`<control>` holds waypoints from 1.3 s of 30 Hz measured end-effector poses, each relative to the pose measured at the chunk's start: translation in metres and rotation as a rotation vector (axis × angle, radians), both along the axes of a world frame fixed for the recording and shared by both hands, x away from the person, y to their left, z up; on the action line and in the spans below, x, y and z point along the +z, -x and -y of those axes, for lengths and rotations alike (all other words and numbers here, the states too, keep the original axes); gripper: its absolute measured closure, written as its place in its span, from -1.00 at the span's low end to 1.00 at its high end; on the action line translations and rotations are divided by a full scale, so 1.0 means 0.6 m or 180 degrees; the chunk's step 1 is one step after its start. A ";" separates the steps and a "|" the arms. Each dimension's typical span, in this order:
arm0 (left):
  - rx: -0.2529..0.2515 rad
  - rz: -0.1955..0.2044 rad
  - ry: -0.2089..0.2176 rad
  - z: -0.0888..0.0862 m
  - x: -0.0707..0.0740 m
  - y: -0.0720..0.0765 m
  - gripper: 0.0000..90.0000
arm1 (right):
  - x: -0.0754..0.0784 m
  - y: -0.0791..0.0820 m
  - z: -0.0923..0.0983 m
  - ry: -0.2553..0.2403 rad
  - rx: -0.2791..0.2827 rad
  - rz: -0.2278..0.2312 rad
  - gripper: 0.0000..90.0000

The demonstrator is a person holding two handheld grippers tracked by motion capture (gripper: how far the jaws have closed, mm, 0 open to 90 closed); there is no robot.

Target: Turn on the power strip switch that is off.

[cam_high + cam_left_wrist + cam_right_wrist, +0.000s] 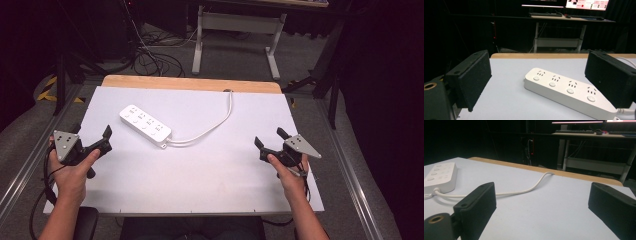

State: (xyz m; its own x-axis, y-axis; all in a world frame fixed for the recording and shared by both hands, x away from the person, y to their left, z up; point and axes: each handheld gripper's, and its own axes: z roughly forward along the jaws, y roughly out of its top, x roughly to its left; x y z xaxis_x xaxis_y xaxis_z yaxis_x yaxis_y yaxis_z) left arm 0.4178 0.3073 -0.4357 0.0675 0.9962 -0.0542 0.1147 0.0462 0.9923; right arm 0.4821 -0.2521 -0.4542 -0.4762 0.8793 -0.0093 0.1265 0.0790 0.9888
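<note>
We see the white power strip [145, 125] lying flat on the white table [210, 175], toward eleven o'clock from its middle, its cord [212, 129] curving off to one o'clock. Our left gripper [92, 140] sits at eight o'clock, jaws spread wide and empty; our right gripper [270, 139] at four o'clock, likewise wide open, holding nothing.

overhead forward-down, claw views low, near table [210, 180]

We see a white table [200, 170] with a bare wooden strip along its far edge. On it lies a white power strip [145, 125], set at a slant, its white cord [215, 126] curving away over that far edge.
</note>
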 end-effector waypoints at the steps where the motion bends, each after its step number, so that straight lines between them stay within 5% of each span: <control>1: 0.0000 0.0000 0.0000 0.000 0.000 0.000 -0.83 | 0.000 0.000 0.000 0.0001 0.0000 0.0001 -0.81; 9: 0.0044 -0.0007 -0.0001 0.000 0.001 0.000 -0.65 | 0.001 0.001 0.002 -0.0005 -0.0022 0.0011 -0.81; 26: 0.0031 -0.0061 -0.0091 -0.005 -0.001 -0.001 0.46 | 0.001 0.001 0.001 -0.0010 -0.0018 0.0021 -0.80; 39: -0.0043 -0.0084 -0.0214 -0.004 0.001 -0.005 0.92 | 0.002 0.002 0.001 -0.0014 -0.0026 0.0032 -0.79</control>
